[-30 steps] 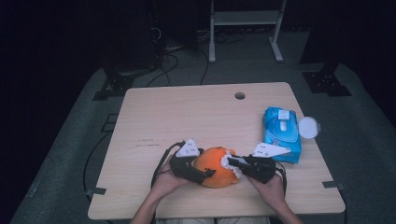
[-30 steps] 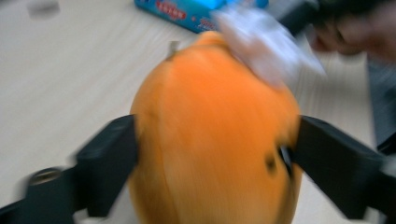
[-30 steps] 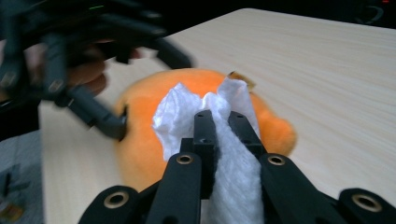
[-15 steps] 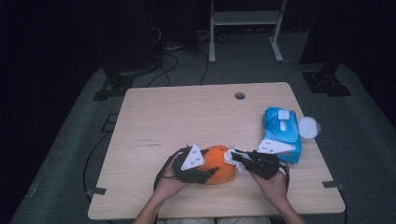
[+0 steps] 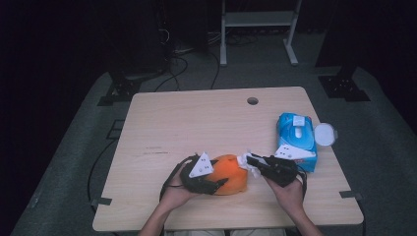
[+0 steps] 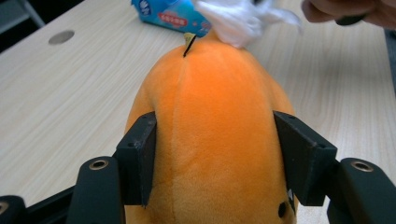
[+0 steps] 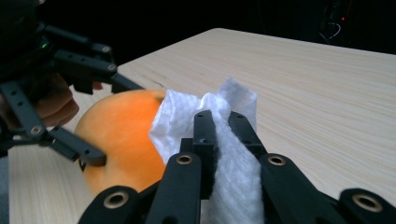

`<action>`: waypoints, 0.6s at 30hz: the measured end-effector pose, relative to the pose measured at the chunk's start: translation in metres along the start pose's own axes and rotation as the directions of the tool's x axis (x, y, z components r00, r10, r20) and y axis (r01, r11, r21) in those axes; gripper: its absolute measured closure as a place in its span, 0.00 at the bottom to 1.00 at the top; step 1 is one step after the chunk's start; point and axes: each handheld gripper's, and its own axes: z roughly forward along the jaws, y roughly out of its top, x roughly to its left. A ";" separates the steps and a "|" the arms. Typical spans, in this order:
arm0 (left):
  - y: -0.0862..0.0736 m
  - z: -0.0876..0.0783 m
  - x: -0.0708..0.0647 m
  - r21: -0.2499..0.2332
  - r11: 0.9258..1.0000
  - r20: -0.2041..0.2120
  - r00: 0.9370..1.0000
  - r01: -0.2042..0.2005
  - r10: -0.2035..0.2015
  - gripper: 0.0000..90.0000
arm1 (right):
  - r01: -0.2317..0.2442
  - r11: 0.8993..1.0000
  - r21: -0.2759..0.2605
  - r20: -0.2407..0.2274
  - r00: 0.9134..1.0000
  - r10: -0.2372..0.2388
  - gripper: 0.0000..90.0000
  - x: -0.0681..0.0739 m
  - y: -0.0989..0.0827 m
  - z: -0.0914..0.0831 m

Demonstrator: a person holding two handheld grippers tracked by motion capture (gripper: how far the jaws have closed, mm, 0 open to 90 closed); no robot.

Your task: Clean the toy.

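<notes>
Toy: the orange plush toy [image 5: 231,180] lies near your edge of the table [image 5: 196,123], between your two hands.
Left gripper: your left gripper [image 6: 219,154] has just been closing around the toy — its two black pads now sit against the plush flanks, one on each side, with the toy's body between them. Keep that squeeze light; the plush gives, and a hard pinch will only deform the face you want to wipe.
Right gripper: your right gripper [image 7: 223,122] has its jaws closed on a crumpled white wipe [image 7: 196,122], which bunches out past the tips and rests at the toy's far end.
Contact: from the left gripper view the wipe [image 6: 238,21] seems to touch the top of the toy beside the small stem [image 6: 188,43], though that edge of the frame is soft, so I can't be sure it presses.
Stroke: lead with the loose cloth, not the jaw tips — drag it along the seam toward yourself in short passes.
Bracing: hold the left hand steady and low so the toy can't roll away under the wipe.
Clearance: the blue wipes pack [image 5: 296,140] lies just beside your right hand, with its round lid [image 5: 325,133] at the table's edge; keep your elbow off both.
</notes>
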 end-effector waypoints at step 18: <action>0.004 0.004 -0.003 -0.060 0.998 -0.032 0.999 0.002 -0.004 0.43 | 0.020 0.998 -0.054 -0.046 0.999 -0.022 0.92 0.012 0.013 -0.003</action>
